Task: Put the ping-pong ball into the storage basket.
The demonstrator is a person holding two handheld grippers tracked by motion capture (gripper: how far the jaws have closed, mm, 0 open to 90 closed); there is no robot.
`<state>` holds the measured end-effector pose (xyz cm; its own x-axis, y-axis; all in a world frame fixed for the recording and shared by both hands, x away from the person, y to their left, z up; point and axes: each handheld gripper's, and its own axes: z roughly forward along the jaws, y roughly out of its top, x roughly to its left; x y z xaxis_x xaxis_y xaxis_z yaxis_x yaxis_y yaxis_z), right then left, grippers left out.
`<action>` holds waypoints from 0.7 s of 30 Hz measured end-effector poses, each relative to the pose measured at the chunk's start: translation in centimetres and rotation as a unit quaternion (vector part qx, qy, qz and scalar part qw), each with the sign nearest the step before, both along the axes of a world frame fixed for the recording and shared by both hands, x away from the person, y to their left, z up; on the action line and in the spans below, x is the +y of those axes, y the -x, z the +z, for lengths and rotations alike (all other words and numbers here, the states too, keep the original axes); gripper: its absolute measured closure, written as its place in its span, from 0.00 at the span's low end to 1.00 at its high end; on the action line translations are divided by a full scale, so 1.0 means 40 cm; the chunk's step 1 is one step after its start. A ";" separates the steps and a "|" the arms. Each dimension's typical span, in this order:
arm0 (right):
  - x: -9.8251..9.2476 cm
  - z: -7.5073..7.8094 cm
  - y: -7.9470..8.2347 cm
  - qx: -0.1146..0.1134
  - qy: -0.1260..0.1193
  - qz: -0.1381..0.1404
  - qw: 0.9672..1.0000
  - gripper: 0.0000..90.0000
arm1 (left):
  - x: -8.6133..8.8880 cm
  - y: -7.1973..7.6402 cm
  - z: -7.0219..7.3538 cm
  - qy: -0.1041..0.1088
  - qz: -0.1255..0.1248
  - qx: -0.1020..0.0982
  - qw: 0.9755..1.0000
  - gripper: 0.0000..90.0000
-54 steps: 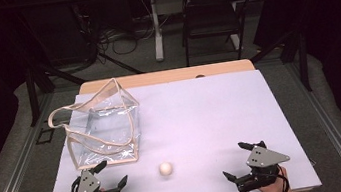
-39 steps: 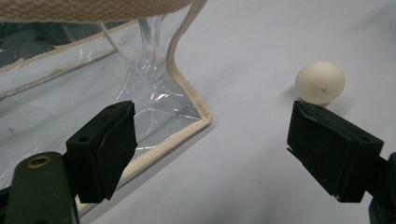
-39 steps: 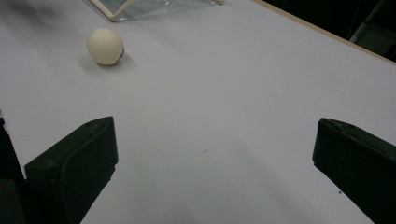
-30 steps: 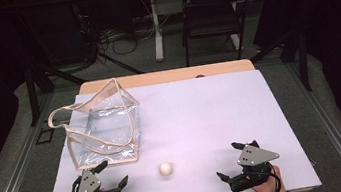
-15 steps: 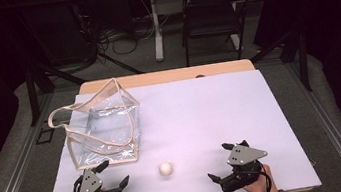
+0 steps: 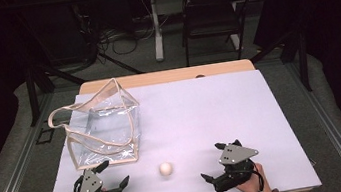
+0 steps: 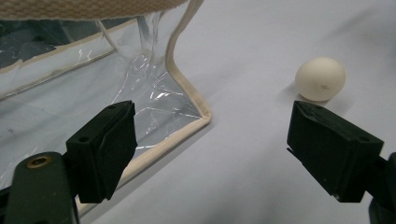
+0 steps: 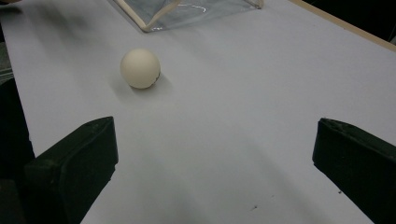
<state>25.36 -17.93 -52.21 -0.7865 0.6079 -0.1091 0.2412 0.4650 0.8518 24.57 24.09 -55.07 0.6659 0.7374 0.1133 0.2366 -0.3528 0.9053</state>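
Near the front edge of the lavender-covered worktop [image 6: 241, 111], the small cream-white ball [image 6: 165, 169] sits on the bare surface, between your two tools and just right of the near corner of the clear plastic tote bag with beige trim [image 6: 102, 130].

Your right tool [image 6: 215, 178] lies to the right of the ball, low over the worktop and pointing left toward it. Its jaws stand wide apart and hold nothing. In the right gripper view the ball [image 8: 140, 68] sits ahead of the jaws and off toward the left one, so the line of approach is not yet centred on it. A round ball has no long axis to line up with; you only need the gap to straddle it.

Your left tool [image 6: 117, 176] rests on the other side, beside the bag's near corner, also spread wide and empty. In the left gripper view the ball [image 7: 320, 78] lies beyond the right jaw and the bag's trimmed corner [image 7: 196, 116] sits between the jaws. The two tools look about equally near the ball.

Compared with 1.8 seconds ago, your right tool has moved leftward along the near edge, closing on the ball. The left tool, the ball and the bag are about where they were.
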 end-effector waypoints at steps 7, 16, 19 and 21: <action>0.017 0.000 -0.009 0.002 0.001 0.002 1.000 0.00 | -0.002 0.000 0.000 0.000 -0.002 0.000 1.000 0.18; 0.033 0.001 -0.017 0.005 0.000 0.004 1.000 0.00 | -0.002 -0.001 0.000 -0.001 -0.002 -0.001 1.000 0.18; 0.043 -0.002 -0.021 0.007 0.004 0.007 1.000 0.00 | -0.002 0.000 0.001 -0.002 -0.003 -0.002 1.000 0.18; 0.049 -0.002 -0.022 0.006 0.007 0.009 1.000 0.00 | -0.002 0.000 0.001 -0.002 -0.002 -0.004 1.000 0.18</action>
<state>26.24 -15.97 -52.31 -0.7984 0.5925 -0.1074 0.2437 0.4810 0.8422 24.57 24.02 -55.02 0.6676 0.7345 0.1221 0.2279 -0.3577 0.9056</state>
